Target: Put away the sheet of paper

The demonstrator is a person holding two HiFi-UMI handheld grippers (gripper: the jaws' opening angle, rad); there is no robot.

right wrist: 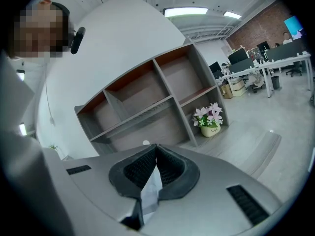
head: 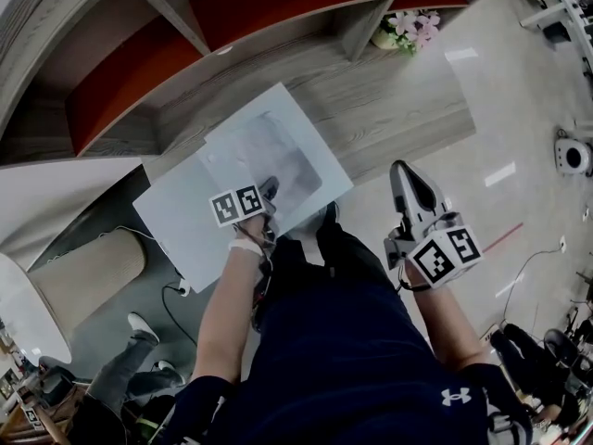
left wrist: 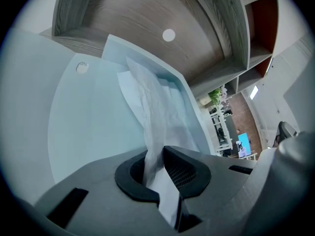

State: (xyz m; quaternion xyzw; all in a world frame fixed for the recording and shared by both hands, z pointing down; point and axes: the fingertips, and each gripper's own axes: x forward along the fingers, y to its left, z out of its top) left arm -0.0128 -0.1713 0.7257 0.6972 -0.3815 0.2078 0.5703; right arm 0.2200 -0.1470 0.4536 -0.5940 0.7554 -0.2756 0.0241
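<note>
Clamping crumpled sheet of paper at its near edge, left gripper jaws pinched tight on it; sheet runs toward 12 o'clock over pale blue folder, above grey wooden shelf unit. Right gripper at 3 o'clock of left one, jaws pressed together, white sliver behind tips; flower pot at 1 o'clock

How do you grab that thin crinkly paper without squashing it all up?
Pinch it by its near edge, coming in low from the person's side. The sheet of paper lies mostly flat on the pale blue folder, so only an edge gives the jaws something to close on. The left hand-held gripper is shut on that edge, and the paper ridges up into it.
</note>
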